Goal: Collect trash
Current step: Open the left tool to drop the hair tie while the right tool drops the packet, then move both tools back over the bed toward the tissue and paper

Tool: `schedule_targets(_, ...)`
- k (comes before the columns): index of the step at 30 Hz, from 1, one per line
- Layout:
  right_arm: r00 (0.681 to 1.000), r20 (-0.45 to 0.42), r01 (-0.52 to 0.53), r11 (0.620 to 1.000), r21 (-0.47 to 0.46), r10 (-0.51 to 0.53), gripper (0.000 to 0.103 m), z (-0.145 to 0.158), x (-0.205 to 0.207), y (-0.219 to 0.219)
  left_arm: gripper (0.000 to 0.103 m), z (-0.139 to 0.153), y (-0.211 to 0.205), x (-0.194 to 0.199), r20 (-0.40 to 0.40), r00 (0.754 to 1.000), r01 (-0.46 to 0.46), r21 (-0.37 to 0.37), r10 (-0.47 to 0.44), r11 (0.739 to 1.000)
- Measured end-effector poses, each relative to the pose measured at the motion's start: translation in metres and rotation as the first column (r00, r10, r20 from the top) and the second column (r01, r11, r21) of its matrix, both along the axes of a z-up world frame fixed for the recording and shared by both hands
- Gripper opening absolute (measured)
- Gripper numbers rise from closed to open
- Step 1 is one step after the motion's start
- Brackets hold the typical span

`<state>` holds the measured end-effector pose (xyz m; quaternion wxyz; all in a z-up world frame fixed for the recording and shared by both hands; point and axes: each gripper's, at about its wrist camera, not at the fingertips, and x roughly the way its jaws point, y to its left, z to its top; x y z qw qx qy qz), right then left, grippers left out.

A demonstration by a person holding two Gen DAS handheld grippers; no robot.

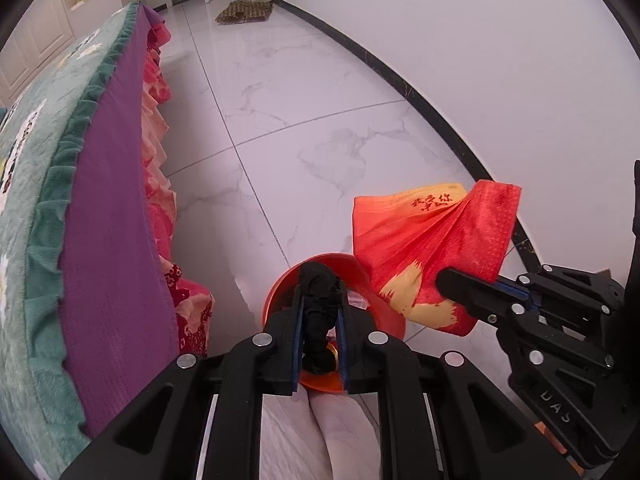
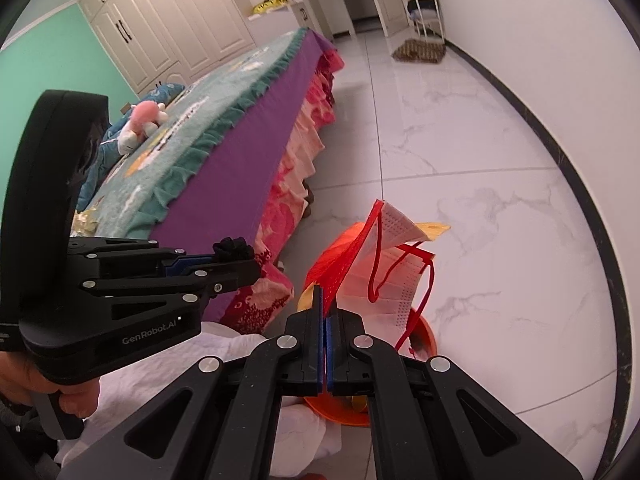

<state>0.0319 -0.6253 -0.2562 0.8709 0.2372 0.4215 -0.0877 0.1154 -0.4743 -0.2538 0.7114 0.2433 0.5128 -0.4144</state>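
Both pairs of jaws are squeezed shut on something. The left gripper pinches a black knotted cloth between its blue pads, and the cloth sticks out past the tips. The right gripper has its jaws pressed almost together on the edge of a red face mask with red ear loops, and the mask stands up from the tips. Both things hang over an orange bin that sits on the white tile floor. Some small bits lie inside the bin, but I cannot tell what they are. Just beside the bin is a bed with a purple sheet, a green fuzzy blanket and a pink flowery skirt. A pink and white soft toy lies on the blanket. White cupboards stand behind the bed. Far off by the wall there is a brown mat on the floor.
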Motion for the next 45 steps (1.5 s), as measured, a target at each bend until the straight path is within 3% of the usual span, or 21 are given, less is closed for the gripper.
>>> schedule_targets(3,1.0,-0.015,0.01,1.0,0.013,-0.009,0.003,-0.01,0.004,-0.001,0.019,-0.004,-0.001,0.003,-0.001,1.0,0.007,0.016,-0.007,1.0)
schedule_targets(5,1.0,-0.024,0.016,1.0,0.015,-0.015,0.004,-0.013,0.005,-0.001,0.031,-0.005,-0.001,0.004,0.003,1.0,-0.004,0.026,0.004,1.0)
schedule_targets(7,0.999,-0.035,0.021,1.0,0.023,-0.02,0.02,-0.017,0.006,-0.002,0.041,-0.005,0.0,0.006,0.008,1.0,-0.012,0.02,0.012,1.0)
schedule_targets(8,0.999,-0.032,0.027,0.999,0.026,-0.026,0.036,-0.017,0.005,-0.003,0.044,-0.004,0.0,0.007,0.017,1.0,-0.014,0.021,0.014,1.0)
schedule_targets(9,0.999,-0.027,0.031,0.999,0.021,-0.031,0.038,-0.015,0.003,-0.002,0.044,-0.002,0.001,0.007,0.024,1.0,-0.015,0.02,0.014,1.0)
schedule_targets(17,0.999,-0.011,0.048,0.999,-0.009,-0.048,0.038,-0.003,-0.003,0.0,0.05,0.008,0.003,0.006,0.032,0.999,-0.018,0.013,0.018,1.0)
schedule_targets(25,0.998,0.05,0.03,0.998,-0.057,-0.027,0.038,0.042,-0.008,0.018,0.05,0.035,0.027,0.012,0.049,0.998,-0.043,-0.055,0.045,0.998)
schedule_targets(34,0.978,0.156,-0.124,0.985,-0.116,0.142,0.038,0.109,0.019,0.092,0.05,0.093,0.117,0.017,0.155,0.972,-0.157,-0.135,0.177,0.978)
schedule_targets(45,0.911,0.231,-0.308,0.936,-0.168,0.341,0.039,0.161,0.053,0.202,0.05,0.136,0.234,0.018,0.203,0.906,-0.329,-0.216,0.372,0.919)
